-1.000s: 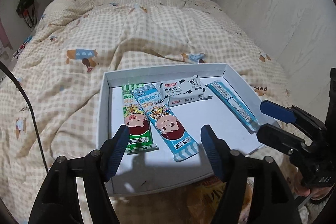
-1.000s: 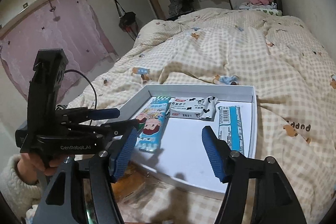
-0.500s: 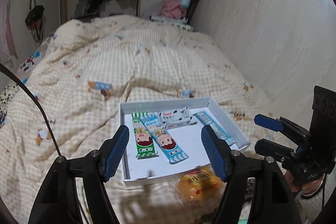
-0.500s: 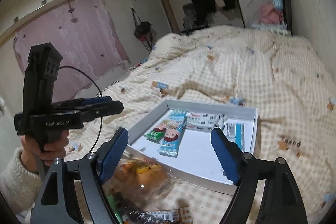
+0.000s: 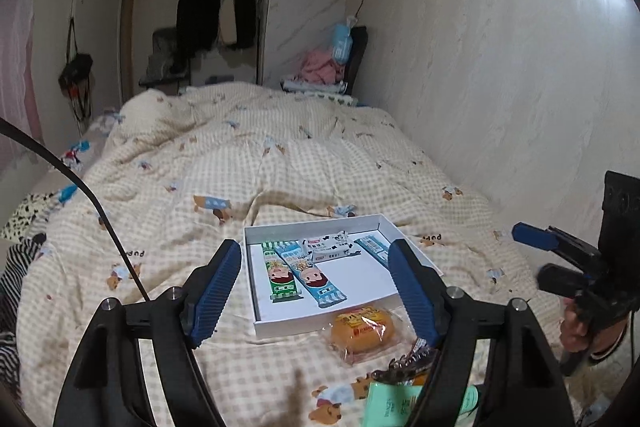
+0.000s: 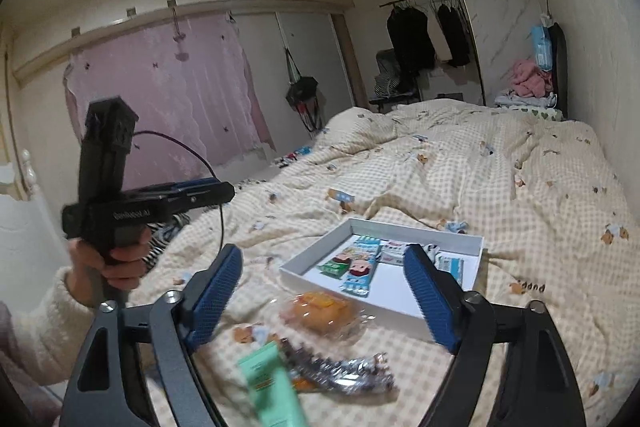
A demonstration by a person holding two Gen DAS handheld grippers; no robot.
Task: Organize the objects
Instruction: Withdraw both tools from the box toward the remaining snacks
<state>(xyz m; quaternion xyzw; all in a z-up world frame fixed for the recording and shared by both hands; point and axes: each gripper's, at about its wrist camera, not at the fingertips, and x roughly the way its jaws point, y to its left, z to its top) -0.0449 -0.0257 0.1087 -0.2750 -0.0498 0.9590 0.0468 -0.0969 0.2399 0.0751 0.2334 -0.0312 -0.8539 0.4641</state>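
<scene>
The left tongs (image 5: 314, 293) and the right tongs (image 6: 324, 301) both hang above the bed (image 5: 280, 163), jaws apart and widening, with nothing between the blue pads. A shallow white box (image 5: 256, 291) lies flat on the checked quilt near the bed's foot, its low rim unbroken on all sides. Inside, a green snack bar (image 5: 280, 277) and a blue snack bar (image 5: 312, 277) lie side by side along the left wall, a small white packet (image 5: 328, 250) sits at the far wall, and a pale blue bar (image 5: 374, 249) lies by the right wall; the box floor nearest the tongs is bare. Just outside the near rim lie a wrapped orange bun (image 5: 362, 333), a foil wrapper (image 6: 340, 371) and a mint-green tube (image 6: 272, 387), blurred. Beyond the box the quilt runs open to the wall.
</scene>
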